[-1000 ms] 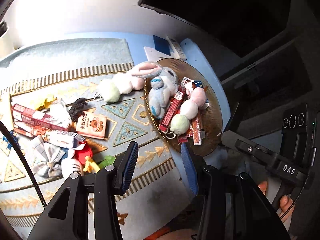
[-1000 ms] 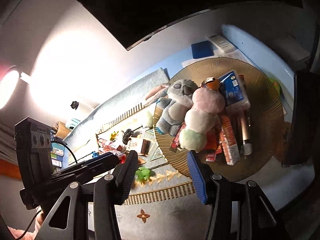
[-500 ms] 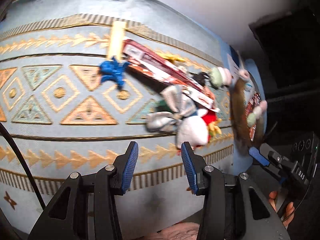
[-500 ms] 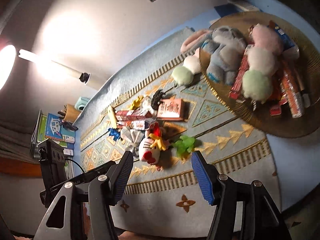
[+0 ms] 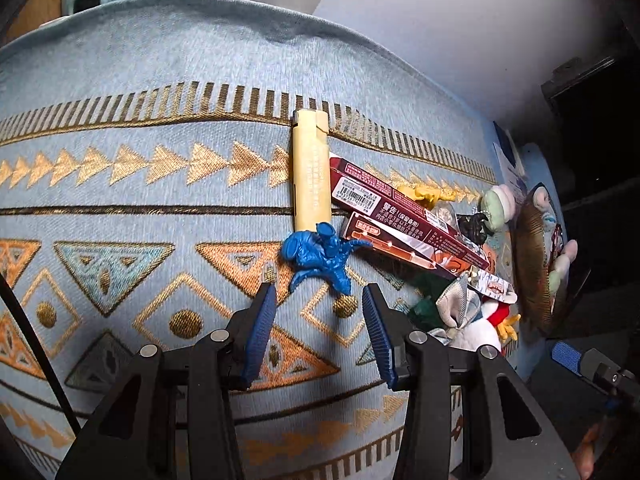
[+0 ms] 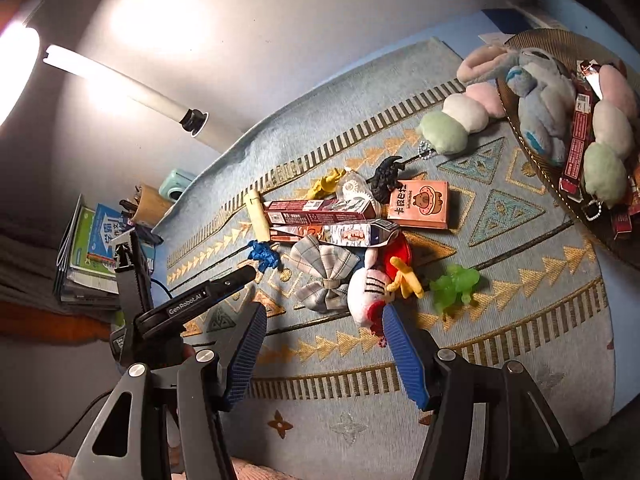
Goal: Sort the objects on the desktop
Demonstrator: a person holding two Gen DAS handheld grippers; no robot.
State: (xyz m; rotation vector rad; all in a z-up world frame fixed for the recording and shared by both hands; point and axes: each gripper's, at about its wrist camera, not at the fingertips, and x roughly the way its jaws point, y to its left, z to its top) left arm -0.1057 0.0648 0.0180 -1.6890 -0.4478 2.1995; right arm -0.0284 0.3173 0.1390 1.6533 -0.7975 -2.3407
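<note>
Two wrist views of a cluttered tabletop covered by a pale blue patterned mat (image 5: 168, 128). The left gripper (image 5: 320, 328) points down at the mat with its jaws parted and nothing between them; a blue toy figure (image 5: 320, 256) lies just ahead of the blue pads (image 5: 260, 332), not touching them. Touching the figure's far side is a cream lighter (image 5: 310, 172), lying flat across the mat's gold border. To the right of the lighter, two long dark red cartons (image 5: 400, 208) lie side by side at a slant, their near ends beside the figure. Past them sit a grey checked bow (image 6: 324, 276) and a white plush chicken (image 6: 370, 292) with a red comb and yellow feet.

In the right wrist view, the right gripper (image 6: 322, 354) hangs above the mat's near edge; its jaws, which have just been opening, stand wide and hold nothing. The chicken lies just beyond its right pad. A translucent green toy figure (image 6: 456, 286) rests beside the chicken, and a pink box with a cartoon bear (image 6: 420, 204) lies farther back, near a black toy figure (image 6: 386, 178) and a yellow one (image 6: 328, 184). A string of three plush balls (image 6: 460, 122) reaches toward a woven brown tray (image 6: 528, 148) at the right, which carries a blue-grey plush animal (image 6: 540, 100), more plush balls and red cartons. The left gripper shows at the left of this view, over the blue figure.
</note>
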